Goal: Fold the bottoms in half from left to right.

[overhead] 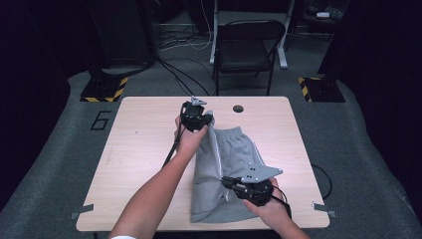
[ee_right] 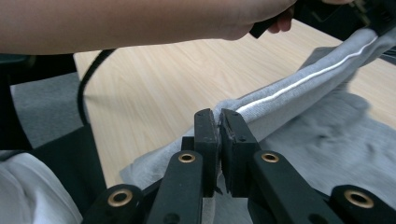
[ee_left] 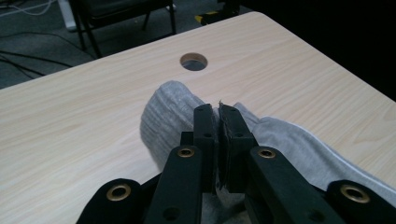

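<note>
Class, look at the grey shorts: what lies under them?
The pale wooden table lies under the grey shorts. Both tongs, left and right, pinch one edge and lift it. Whatever lies beneath the flat part is covered.

Black folding chair (overhead: 247,47) — floor cables (overhead: 180,74) beside

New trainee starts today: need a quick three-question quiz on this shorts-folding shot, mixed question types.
1. True or false: both claws are shut on the grey shorts.
2. Which claw is farther from the person: A) left claw B) right claw?
3. Fill in: the round hole in the table lies just beyond the ____ claw.

Key: 1 true; 2 A; 3 left.
</note>
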`<state>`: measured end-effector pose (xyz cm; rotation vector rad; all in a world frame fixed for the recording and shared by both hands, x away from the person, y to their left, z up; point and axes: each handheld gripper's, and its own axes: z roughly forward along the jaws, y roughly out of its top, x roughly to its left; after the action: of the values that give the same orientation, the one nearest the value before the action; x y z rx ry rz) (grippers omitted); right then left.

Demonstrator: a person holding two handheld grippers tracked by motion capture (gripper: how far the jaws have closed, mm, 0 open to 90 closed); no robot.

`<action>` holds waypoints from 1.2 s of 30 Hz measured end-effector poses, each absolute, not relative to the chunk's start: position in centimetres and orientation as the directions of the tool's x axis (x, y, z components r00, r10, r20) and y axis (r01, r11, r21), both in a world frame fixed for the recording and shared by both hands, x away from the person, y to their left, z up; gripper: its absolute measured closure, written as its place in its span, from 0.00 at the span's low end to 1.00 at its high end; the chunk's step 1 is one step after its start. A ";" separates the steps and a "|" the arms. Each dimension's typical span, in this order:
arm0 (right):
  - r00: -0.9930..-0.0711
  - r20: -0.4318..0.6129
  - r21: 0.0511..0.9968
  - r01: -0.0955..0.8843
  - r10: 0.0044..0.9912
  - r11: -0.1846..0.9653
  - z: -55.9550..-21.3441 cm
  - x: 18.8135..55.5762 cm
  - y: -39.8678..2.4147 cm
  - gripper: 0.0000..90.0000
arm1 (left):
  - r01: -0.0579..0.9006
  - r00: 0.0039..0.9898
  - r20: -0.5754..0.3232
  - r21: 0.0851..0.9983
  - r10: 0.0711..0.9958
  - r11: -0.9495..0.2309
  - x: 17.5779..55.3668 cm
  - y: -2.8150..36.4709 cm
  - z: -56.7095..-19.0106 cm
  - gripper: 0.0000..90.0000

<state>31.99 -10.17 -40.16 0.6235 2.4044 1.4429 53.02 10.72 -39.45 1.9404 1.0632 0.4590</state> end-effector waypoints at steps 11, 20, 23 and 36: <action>-0.795 0.013 0.880 0.297 0.607 0.370 -40.6 31.4 -15.0 0.95 | 0.488 0.587 -0.085 0.831 0.805 -0.268 54.0 6.4 -40.2 0.96; -0.737 0.028 0.868 0.352 0.675 0.349 -41.4 31.1 -18.1 0.95 | 0.476 0.630 -0.090 0.830 0.771 -0.292 55.1 2.4 -40.5 0.96; -0.717 0.042 0.851 0.390 0.696 0.351 -42.1 31.1 -19.2 0.95 | 0.484 0.639 -0.090 0.819 0.764 -0.308 55.5 1.0 -41.4 0.96; -0.629 0.080 0.774 0.528 0.773 0.350 -46.1 32.0 -21.8 0.95 | 0.525 0.639 -0.081 0.772 0.765 -0.358 56.5 -1.6 -45.3 0.96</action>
<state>32.00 -21.84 -46.10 1.1559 2.3174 1.1580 56.51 -1.65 -45.26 2.0469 1.0052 0.3748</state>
